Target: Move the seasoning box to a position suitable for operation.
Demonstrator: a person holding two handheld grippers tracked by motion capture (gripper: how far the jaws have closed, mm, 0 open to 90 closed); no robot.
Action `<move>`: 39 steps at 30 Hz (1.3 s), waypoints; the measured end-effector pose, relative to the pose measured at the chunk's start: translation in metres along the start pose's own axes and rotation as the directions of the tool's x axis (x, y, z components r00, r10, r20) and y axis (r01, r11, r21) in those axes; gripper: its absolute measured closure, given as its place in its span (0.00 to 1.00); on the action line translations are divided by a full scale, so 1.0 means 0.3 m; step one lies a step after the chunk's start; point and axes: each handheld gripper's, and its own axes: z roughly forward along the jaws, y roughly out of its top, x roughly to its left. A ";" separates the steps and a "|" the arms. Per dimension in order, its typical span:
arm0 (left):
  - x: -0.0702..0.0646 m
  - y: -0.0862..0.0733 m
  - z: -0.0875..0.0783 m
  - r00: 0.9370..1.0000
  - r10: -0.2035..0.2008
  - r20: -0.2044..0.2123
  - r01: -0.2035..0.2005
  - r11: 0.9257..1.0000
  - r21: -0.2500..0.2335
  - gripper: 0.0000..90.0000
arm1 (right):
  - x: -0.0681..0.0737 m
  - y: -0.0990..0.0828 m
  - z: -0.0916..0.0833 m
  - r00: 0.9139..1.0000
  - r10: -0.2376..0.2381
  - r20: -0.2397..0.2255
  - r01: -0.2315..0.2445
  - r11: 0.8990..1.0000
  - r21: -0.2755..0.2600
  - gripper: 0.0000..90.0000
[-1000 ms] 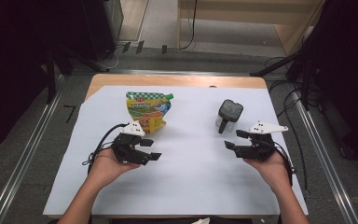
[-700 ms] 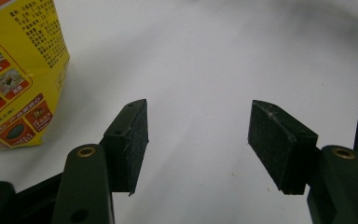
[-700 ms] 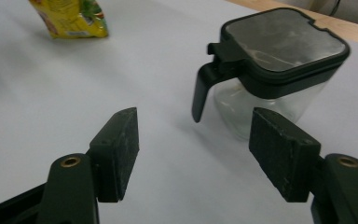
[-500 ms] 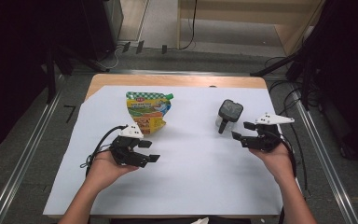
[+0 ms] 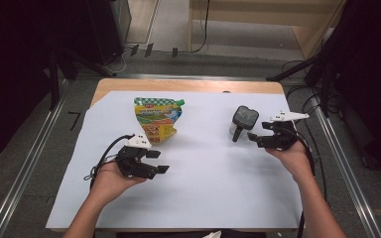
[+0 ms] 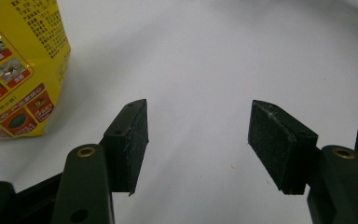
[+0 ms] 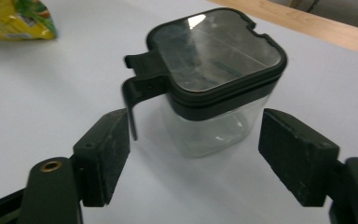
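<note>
A: The clear jar [image 7: 214, 88] with its black lid stands upright on the worktop's white sheet [image 5: 218, 183], right side, just ahead of your right hand-held gripper [image 7: 196, 154].

B: Its jaws have just been opening, released, the jar not yet between them.

A: Your left hand-held gripper [image 6: 198, 140] hangs released too, near the yellow pouch [image 5: 157, 119].

table: wooden top [image 5: 188, 85] under a white sheet [image 5: 203, 168] | floor: grey [image 5: 25, 148], metal rails [image 5: 37, 141] lower left and lower right | upper frame: pale wooden furniture [image 5: 258, 15], black stand legs [image 5: 292, 74], cables [image 5: 302, 94] upper right | light: dim, dark at left and right edges
</note>
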 end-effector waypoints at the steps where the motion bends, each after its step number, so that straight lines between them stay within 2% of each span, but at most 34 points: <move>1: 0.000 -0.001 -0.001 1.000 -0.003 0.000 0.003 1.000 -0.002 0.43 | -0.009 -0.002 0.003 1.000 0.007 0.003 -0.007 1.000 -0.003 0.25; 3: 0.000 -0.002 -0.002 1.000 0.001 0.000 -0.001 1.000 0.001 0.43 | -0.031 -0.011 0.019 0.999 0.029 0.013 -0.030 1.000 0.003 0.21; 13: -0.002 -0.004 0.006 1.000 0.002 0.000 -0.002 1.000 0.010 0.43 | -0.071 -0.022 0.085 0.999 0.045 0.005 -0.045 0.999 0.014 0.17; 15: -0.003 -0.006 0.009 1.000 0.003 0.002 -0.003 1.000 0.013 0.43 | -0.074 -0.018 0.100 0.999 0.035 -0.007 -0.035 0.999 0.008 0.16; 16: -0.003 -0.007 0.010 1.000 0.004 0.000 -0.004 1.000 0.016 0.43 | -0.072 -0.012 0.120 1.000 0.011 -0.023 -0.011 1.000 0.011 0.15; 17: -0.001 -0.007 0.012 1.000 0.006 0.000 -0.006 1.000 0.019 0.43 | -0.072 -0.012 0.120 1.000 0.011 -0.023 -0.011 1.000 0.011 0.15; 19: -0.003 -0.008 0.015 1.000 0.001 0.000 -0.001 1.000 0.020 0.43 | -0.069 -0.003 0.140 1.000 -0.020 -0.011 0.020 1.000 0.023 0.15; 25: -0.011 -0.009 0.017 1.000 0.007 -0.002 -0.007 1.000 0.021 0.43 | -0.076 0.000 0.199 0.997 -0.055 -0.049 0.055 0.998 0.007 0.12; 30: -0.012 -0.015 0.019 1.000 0.004 -0.002 -0.004 1.000 0.024 0.43 | -0.061 -0.003 0.241 0.997 -0.065 -0.031 0.065 0.998 0.002 0.10; 32: -0.013 -0.017 0.018 1.000 0.001 -0.003 -0.001 1.000 0.025 0.43 | -0.064 -0.005 0.249 0.997 -0.061 -0.038 0.061 0.998 -0.006 0.10; 34: -0.015 -0.022 0.015 1.000 0.003 -0.005 -0.003 1.000 0.026 0.43 | -0.070 -0.010 0.262 0.998 -0.026 -0.065 0.024 0.999 -0.033 0.10; 39: -0.014 -0.027 0.011 1.000 -0.004 -0.006 0.004 1.000 0.019 0.43 | -0.064 -0.011 0.277 0.997 -0.009 -0.070 0.006 0.999 -0.050 0.11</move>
